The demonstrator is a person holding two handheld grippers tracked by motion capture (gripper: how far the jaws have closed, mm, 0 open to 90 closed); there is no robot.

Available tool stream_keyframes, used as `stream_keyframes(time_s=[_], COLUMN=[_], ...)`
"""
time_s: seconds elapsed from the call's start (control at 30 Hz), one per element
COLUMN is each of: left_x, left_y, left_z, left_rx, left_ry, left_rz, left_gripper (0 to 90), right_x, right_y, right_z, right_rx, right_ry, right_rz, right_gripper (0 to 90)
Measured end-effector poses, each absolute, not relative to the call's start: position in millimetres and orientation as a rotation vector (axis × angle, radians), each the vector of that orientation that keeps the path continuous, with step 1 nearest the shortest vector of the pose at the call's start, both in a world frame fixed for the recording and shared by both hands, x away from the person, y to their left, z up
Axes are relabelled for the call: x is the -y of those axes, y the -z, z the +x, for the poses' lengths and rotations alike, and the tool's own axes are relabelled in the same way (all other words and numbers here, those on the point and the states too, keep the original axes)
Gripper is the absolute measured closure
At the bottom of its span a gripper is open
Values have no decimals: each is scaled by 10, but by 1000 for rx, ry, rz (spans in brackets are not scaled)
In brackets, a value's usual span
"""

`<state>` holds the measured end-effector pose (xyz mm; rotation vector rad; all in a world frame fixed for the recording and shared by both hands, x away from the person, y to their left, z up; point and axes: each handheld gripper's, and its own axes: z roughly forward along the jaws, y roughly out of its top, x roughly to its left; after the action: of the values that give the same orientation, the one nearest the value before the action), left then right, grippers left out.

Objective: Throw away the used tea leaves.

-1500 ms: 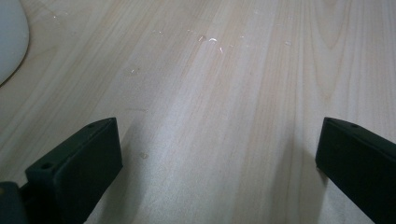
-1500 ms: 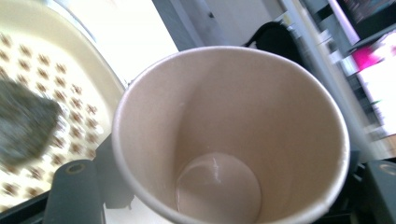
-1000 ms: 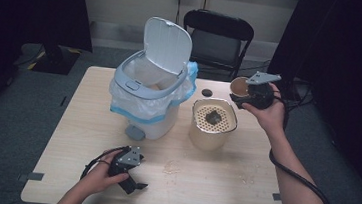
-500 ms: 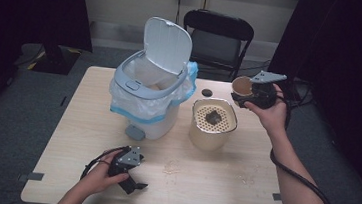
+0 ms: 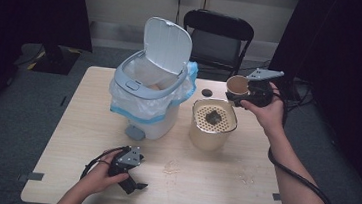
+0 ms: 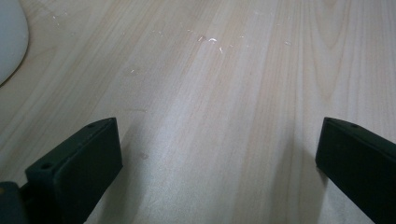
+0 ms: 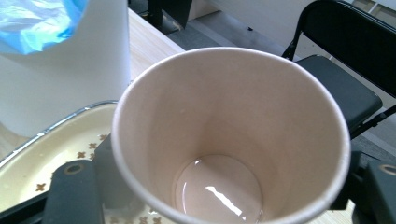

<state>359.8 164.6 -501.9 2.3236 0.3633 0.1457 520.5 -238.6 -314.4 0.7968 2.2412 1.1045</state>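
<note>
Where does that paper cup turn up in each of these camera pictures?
High view: paper cup upper right, held in the right gripper above the strainer pot.
Left gripper view: bare table.
Right gripper view: centre, close up.
Shared landmark: the strainer pot.

In the right gripper view, the tan paper cup (image 7: 231,135) is cut off by the bottom edge, so its base and outer wall go unseen, and the two black jaws beside it are cropped at the lower corners. The cream strainer bowl with cross-shaped holes (image 7: 56,154) shows only as a slice behind the cup. The white lidded waste bin with a blue plastic liner (image 7: 65,60) runs off the top and left edges.

In the high view, the small dark lump (image 5: 213,117) lying in that strainer bowl is too small to identify, as is the small black round object (image 5: 206,92) on the pale wooden table (image 5: 211,185).
</note>
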Motion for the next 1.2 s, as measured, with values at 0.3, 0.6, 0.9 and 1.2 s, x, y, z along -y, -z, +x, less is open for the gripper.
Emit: stream_keyframes(time_s=[0.3, 0.6, 0.9, 1.2], left_x=[-1641, -1642, -1650, -1650], left_y=[5029, 5027, 5020, 5020], left_z=[3596, 3598, 3601, 3601], left_rx=[-365, -361, -358, -359], left_ry=[-142, -139, -130, -131], left_rz=[2309, 2310, 2322, 2323], left_gripper=[0, 0, 0, 0], right_x=[2251, 2188, 2126, 2038], right_y=[3037, 2941, 2861, 2784], right_z=[5180, 5177, 5170, 5147], right_rx=[-2276, -2286, -2307, -2335], right_ry=[-1126, -1160, -1189, -1198], right_rz=[784, 787, 789, 775], right_gripper=[247, 246, 246, 246])
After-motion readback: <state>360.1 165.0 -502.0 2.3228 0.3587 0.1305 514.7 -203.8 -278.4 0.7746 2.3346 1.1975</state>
